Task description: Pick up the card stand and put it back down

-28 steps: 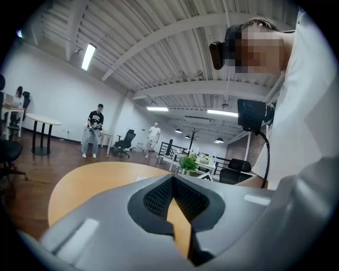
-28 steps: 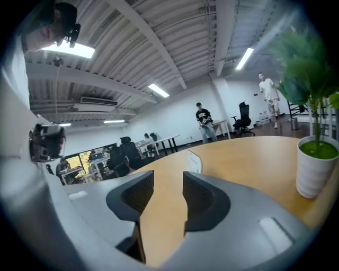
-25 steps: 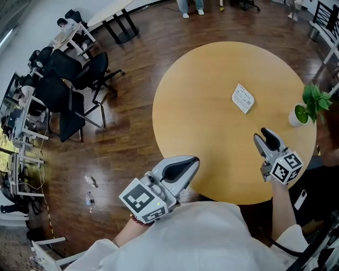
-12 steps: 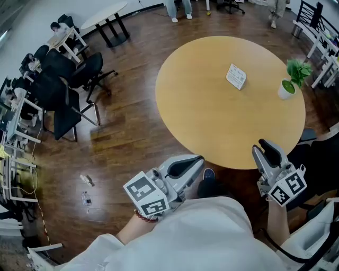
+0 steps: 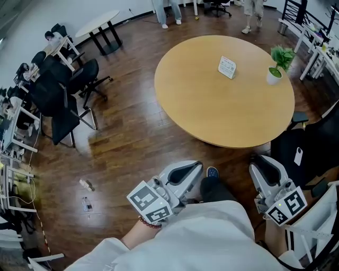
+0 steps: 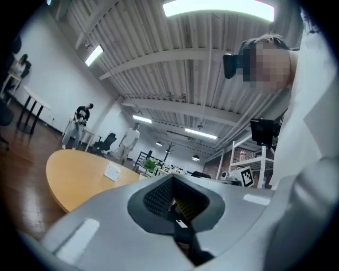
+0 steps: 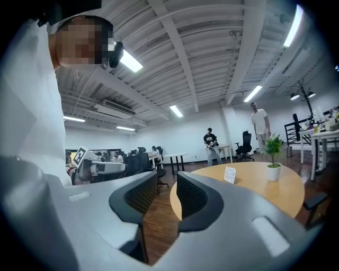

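The card stand (image 5: 227,67) stands upright on the round wooden worktop (image 5: 212,111), at about 1 o'clock from the worktop's centre, with nothing touching it. A small potted plant (image 5: 276,63) in a white pot stands near it, toward 3 o'clock and close to the worktop's rim.

Both grippers are well apart from the stand, off the worktop on its 6 o'clock side and held close to the person's white-sleeved body over the dark wooden floor (image 5: 127,143).

The left gripper (image 5: 197,166) points toward 1 o'clock in the head view. In its own view, the left gripper (image 6: 174,193) has its fingers pressed together with nothing between them. The card stand (image 6: 112,172) and the plant (image 6: 150,166) show far off on the worktop (image 6: 74,174).

The right gripper (image 5: 258,161) points toward 11 o'clock. In the right gripper view, its fingers (image 7: 193,196) are spread, with a clear gap between them. The right gripper (image 7: 167,193) holds nothing, and only floor shows through the gap. Beyond it the card stand (image 7: 229,174) stands on the worktop (image 7: 249,182), and the plant (image 7: 273,153) is just to the stand's 3 o'clock side.

Black office chairs (image 5: 69,90) stand at 9 o'clock of the worktop. A smaller white table (image 5: 98,24) stands at 11 o'clock. The legs of standing people (image 5: 164,10) show at 12 o'clock, along the top edge.
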